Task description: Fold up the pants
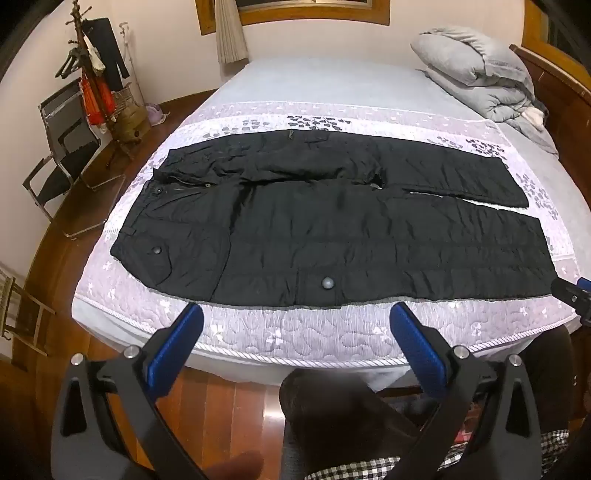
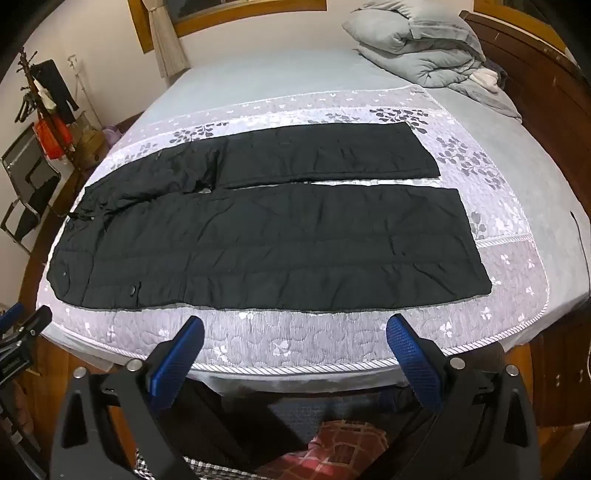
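No fold has begun: the black pants (image 1: 332, 229) lie flat across the bed (image 1: 295, 339), waist at nine o'clock, cuffs at three. The left claw (image 1: 295, 325) and right claw (image 2: 295, 332) hover spread wide and empty over the near edge. Next, I judge, each takes the near leg's edge and carries it toward twelve. A grey duvet (image 2: 417, 55) at one o'clock lies well apart.

- A wide bed (image 1: 332, 85) under a pale lilac quilted cover with grey leaf print.
- A heaped grey duvet (image 1: 476, 70) near a dark wooden headboard (image 1: 554, 81).
- Glossy reddish wooden plank floor (image 1: 85, 206).
- A wooden coat stand (image 1: 83, 55) beside a metal-framed folding chair (image 1: 62, 147).
- Cream wall (image 1: 166, 44), wood-framed window (image 1: 295, 14), beige curtain (image 1: 231, 33).
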Tool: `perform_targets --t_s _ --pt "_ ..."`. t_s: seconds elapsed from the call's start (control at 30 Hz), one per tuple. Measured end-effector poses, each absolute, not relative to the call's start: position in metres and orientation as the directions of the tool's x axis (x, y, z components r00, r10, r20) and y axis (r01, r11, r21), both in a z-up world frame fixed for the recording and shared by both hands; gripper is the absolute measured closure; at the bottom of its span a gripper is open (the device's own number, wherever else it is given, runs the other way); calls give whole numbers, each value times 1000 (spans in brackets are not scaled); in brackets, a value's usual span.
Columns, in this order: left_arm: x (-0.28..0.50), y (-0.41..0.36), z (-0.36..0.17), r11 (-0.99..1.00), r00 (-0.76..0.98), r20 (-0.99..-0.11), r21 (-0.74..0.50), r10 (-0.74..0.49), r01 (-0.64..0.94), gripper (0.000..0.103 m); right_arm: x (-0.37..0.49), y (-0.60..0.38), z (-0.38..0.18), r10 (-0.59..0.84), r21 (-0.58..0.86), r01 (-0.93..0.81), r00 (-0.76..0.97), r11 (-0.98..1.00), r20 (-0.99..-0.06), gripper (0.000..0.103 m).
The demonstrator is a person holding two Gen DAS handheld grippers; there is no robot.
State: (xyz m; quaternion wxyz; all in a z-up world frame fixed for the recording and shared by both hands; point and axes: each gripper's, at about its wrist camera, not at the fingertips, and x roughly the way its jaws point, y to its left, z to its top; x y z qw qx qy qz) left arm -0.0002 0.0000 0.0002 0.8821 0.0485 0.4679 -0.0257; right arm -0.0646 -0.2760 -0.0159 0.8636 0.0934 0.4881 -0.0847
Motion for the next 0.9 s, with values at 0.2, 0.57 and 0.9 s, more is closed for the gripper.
perform_targets --t_s 0.2,0.57,0.9 --pt "5 2 2 994 560 -828 58 -7 97 3 -60 -279 -13 -51 86 245 505 966 -861 3" --pt "-3 -4 22 994 603 -798 71 5 85 3 -61 -285 -11 -52 103 251 544 962 -837 3" --pt "-5 -10 30 993 618 -786 75 2 93 3 -63 -291 -12 -53 113 265 547 958 -836 3"
